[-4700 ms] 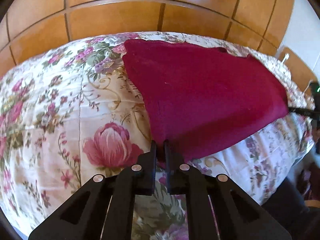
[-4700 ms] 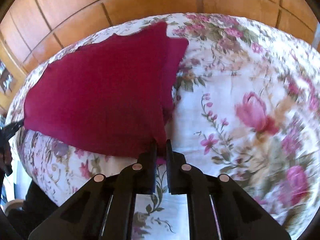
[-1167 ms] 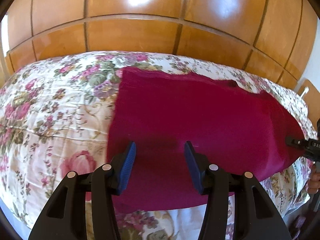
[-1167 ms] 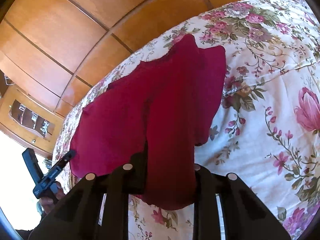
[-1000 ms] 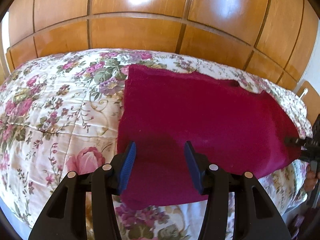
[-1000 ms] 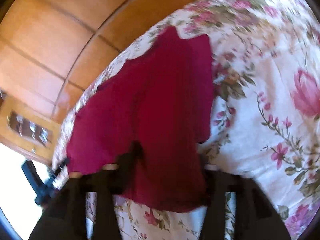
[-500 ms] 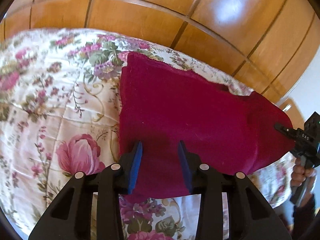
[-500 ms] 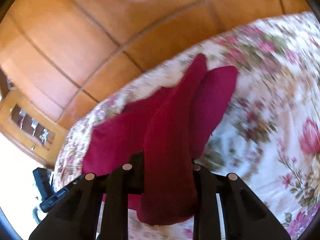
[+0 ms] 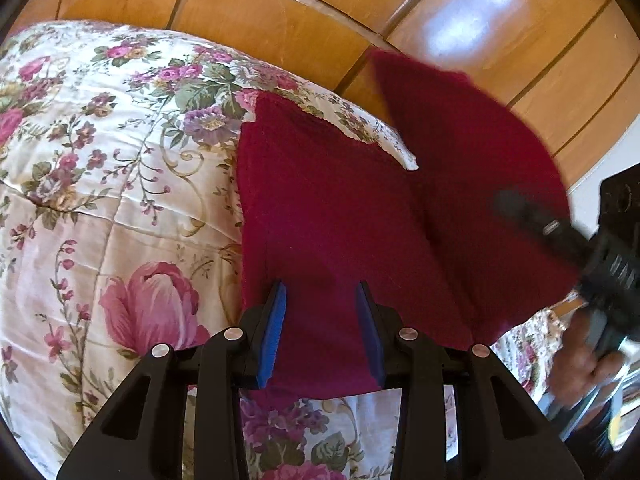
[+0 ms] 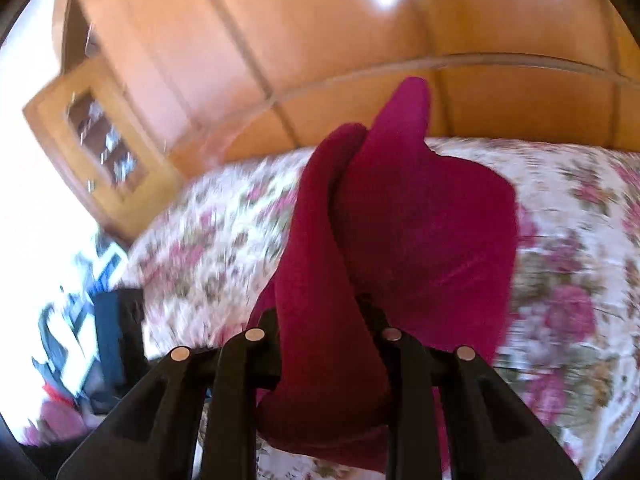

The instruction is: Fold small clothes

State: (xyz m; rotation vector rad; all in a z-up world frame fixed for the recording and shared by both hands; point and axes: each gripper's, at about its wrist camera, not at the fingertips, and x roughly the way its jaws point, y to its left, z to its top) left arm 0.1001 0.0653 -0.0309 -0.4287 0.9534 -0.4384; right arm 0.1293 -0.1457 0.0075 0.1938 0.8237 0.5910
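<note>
In the left wrist view, a dark red garment [image 9: 332,208] lies on a floral quilt [image 9: 120,184], with a wooden panelled wall [image 9: 280,20] beyond the far edge of the bed. The left gripper [image 9: 320,320] hovers over the near edge of the garment, its blue pads [image 9: 274,332] set narrowly apart with the cloth spread flat below them and no fold pinched between them. On the right, the garment's other end is lifted off the quilt, clamped by the blurred right gripper [image 9: 520,208], with a hand [image 9: 580,356] on its handle. In the right wrist view, the right gripper [image 10: 324,320] has its jaws closed narrowly on a bunched fold of the garment [image 10: 420,232], which rises ahead of it above the quilt [image 10: 572,220]. A wooden cabinet [image 10: 100,148] stands at far left.
</note>
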